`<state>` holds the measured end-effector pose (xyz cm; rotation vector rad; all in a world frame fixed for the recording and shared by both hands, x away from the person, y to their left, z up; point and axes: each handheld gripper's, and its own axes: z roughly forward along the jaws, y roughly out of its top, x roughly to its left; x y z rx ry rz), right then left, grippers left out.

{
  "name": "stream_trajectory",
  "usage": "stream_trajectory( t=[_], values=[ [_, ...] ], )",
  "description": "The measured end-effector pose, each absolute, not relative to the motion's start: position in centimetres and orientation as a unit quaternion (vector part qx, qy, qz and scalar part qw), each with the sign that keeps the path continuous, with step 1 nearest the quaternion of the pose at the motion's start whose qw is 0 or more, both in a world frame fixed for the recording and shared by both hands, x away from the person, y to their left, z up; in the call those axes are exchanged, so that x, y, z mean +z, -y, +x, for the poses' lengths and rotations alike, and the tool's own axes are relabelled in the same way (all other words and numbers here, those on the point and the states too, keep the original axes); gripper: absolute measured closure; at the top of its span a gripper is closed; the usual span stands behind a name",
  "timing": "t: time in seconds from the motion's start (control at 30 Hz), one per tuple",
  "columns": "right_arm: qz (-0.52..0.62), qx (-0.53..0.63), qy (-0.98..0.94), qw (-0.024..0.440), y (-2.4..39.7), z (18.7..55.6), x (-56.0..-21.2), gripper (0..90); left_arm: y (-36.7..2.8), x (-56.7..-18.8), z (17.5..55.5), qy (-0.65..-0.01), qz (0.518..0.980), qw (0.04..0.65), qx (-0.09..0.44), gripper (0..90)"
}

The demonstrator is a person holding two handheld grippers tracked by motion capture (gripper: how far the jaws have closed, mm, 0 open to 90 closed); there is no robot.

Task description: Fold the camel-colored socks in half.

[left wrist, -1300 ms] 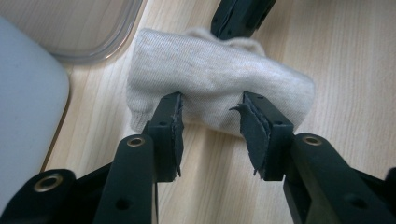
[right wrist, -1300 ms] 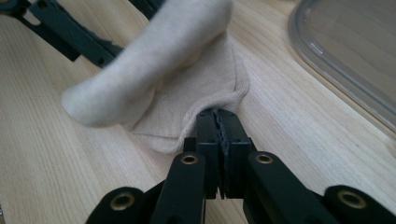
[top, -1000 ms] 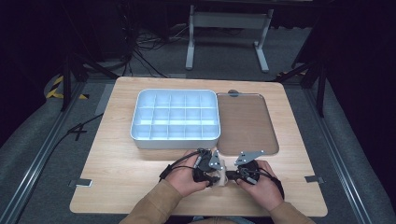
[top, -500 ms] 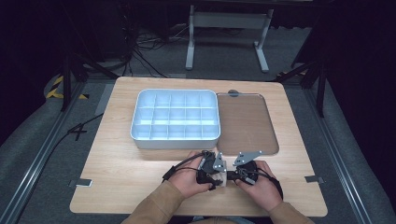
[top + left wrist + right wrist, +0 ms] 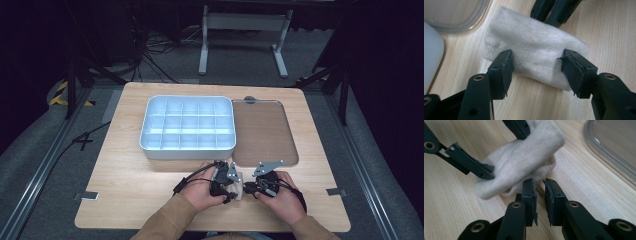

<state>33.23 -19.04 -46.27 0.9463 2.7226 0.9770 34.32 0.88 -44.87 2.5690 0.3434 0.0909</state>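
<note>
We see our two grippers crowding the folded white cloth [image 5: 239,185] from both sides near the front edge of the table [image 5: 125,200]. Just beyond it, the compartment tray [image 5: 187,125] and the clear lid [image 5: 262,132] block the way forward. To the left and right, bare wood leaves us open room to pass.

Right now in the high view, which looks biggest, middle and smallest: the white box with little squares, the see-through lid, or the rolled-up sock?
1. White divided box: largest.
2. Clear lid beside it: somewhat smaller, though lying flat may make it look so.
3. Rolled white sock between the two grippers: by far the smallest.
</note>
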Motion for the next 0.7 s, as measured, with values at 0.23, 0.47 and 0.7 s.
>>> stream_trajectory(
  t=[0.23, 0.47, 0.7],
  values=[
    [0.32, 0.335, -0.885, 0.058, 19.9, 33.5, -45.7, 74.2, -1.0, -45.0, 34.4, -0.135, 0.952, 0.272, 0.027, 41.7],
    [0.342, 0.358, -0.867, 0.06, 20.3, 33.6, -45.4, 66.5, -0.9, -44.9, 34.2, -0.138, 0.953, 0.269, 0.034, 41.7],
    [0.347, 0.376, -0.857, 0.067, 19.7, 33.3, -44.8, 61.0, -0.9, -44.9, 34.2, -0.143, 0.952, 0.268, 0.034, 41.7]
  ],
)
